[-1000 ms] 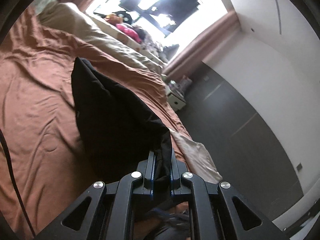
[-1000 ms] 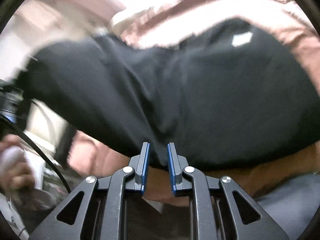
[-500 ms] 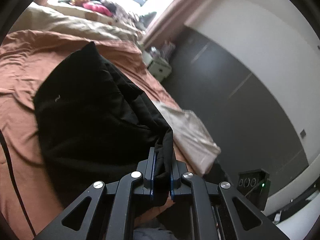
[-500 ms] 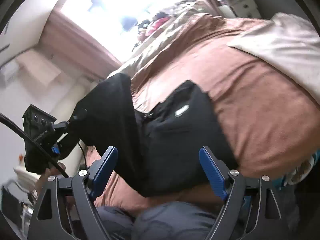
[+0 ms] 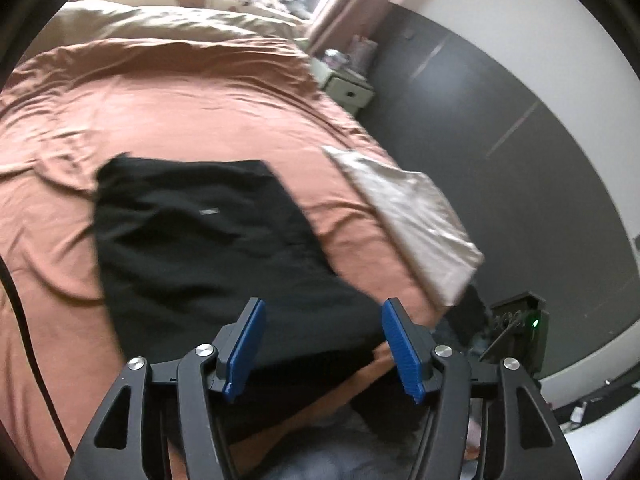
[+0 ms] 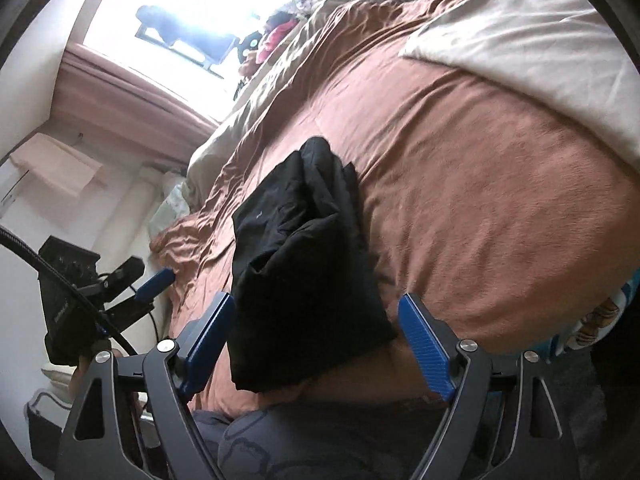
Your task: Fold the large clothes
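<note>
left tool [image 5: 322, 344]: black frame, blue ribbed pads, silver screws | right tool [image 6: 316, 342]: same | black cable [image 6: 60, 280]

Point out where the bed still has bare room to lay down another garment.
The rust-brown bedspread is bare between the folded black garment and the beige duvet at the head. A narrower strip runs between that garment and the cream folded cloth. The near edge, under the garment, is crowded.
</note>
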### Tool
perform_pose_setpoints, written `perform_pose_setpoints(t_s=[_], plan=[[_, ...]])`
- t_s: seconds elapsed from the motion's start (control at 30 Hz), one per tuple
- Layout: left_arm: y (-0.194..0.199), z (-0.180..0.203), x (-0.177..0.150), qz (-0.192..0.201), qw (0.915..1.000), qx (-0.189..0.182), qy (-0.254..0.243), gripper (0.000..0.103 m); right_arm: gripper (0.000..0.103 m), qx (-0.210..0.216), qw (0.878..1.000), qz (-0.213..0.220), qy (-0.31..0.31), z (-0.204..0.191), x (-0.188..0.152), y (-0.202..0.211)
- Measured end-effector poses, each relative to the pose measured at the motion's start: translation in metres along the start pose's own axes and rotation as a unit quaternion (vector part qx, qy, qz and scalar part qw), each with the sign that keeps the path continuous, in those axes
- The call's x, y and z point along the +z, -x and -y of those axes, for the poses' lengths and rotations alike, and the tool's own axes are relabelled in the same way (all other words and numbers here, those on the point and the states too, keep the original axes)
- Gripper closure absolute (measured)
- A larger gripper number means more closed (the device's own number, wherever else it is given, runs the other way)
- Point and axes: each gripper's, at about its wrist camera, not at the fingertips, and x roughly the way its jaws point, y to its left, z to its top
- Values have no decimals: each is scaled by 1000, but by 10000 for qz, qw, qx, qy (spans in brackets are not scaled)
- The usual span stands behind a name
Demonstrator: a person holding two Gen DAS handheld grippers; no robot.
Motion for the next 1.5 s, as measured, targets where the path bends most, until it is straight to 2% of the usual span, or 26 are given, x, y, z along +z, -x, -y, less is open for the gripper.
perform_pose_setpoints(t_s=[0.2, 0.4, 0.5, 0.53, 0.63, 0.83, 0.97, 1.2, 1.27, 1.33, 1.37, 1.5], plan=[[5, -37, -21, -151, 9977, 592, 281, 41, 20, 183, 9997, -104, 137, -13, 12, -26], [-1, -61, -42, -385, 9945, 799, 560, 41, 22, 72, 9994, -292, 163, -22, 24, -59], [-3, -62, -49, -510, 9934, 912, 469, 41, 75, -70, 9991, -357, 216, -18, 25, -70], [-5, -61, -50, -542, 9930, 951, 448, 41, 84, -33, 9991, -410, 75, -12, 22, -71], [-8, -61, -54, -620, 9924, 984, 414, 41, 94, 3, 9992, -402, -32, 5, 14, -68], [-27, -63, -59, -827, 9898, 1090, 394, 41, 98, -108, 9989, -383, -242, 31, -7, -60], [-43, -67, -64, -972, 9877, 1150, 422, 41, 98, -153, 9984, -459, -308, 38, -14, -54], [-36, -75, -51, -860, 9904, 967, 480, 41, 93, -157, 9987, -390, 271, 5, 5, -24], [-34, -78, -46, -817, 9908, 955, 511, 40, 80, -190, 9981, -383, 446, -2, 12, -21], [-32, -85, -40, -792, 9906, 982, 526, 35, 31, -249, 9976, -355, 536, -7, 19, -22], [-32, -88, -37, -785, 9904, 1001, 536, 30, 28, -224, 9978, -291, 560, -10, 24, -21], [-28, -104, -23, -773, 9898, 1049, 573, 29, 28, -100, 9972, -319, 665, -14, 37, -30]])
